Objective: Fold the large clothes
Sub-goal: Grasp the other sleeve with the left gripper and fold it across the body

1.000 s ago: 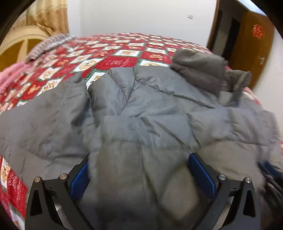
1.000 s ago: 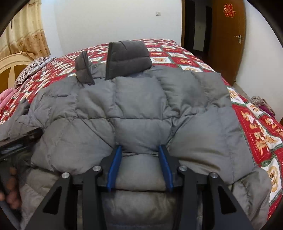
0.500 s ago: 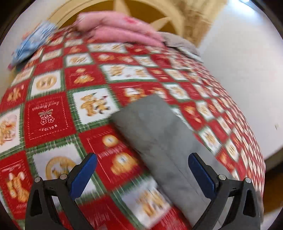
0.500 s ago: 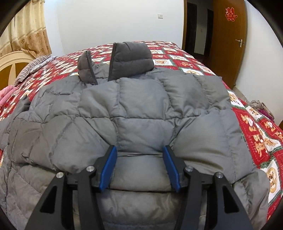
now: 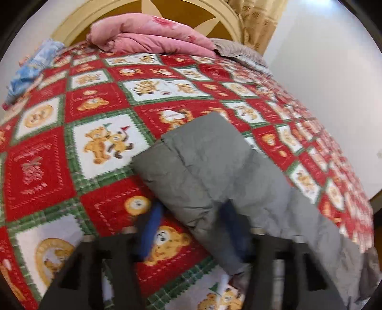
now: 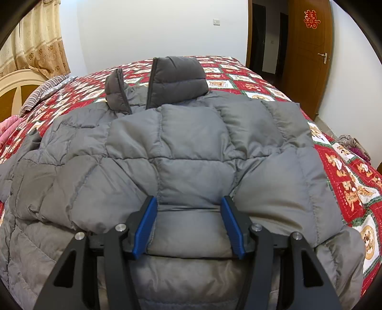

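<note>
Jacket (image 6: 191, 147) fold pinched inside right tool (image 6: 188, 224)

The jacket (image 6: 191, 147) is being carried by the bed (image 6: 346, 171), its collar (image 6: 177, 80) at the far end. A sleeve (image 5: 210, 171) is being stretched across the quilt (image 5: 100, 143) toward the headboard (image 5: 191, 14). Folded bedding (image 5: 152, 35) is being kept before the headboard, with a cloth (image 5: 31, 71) left of it. A door (image 6: 308, 59) is being seen beyond the bed, at right.
</note>
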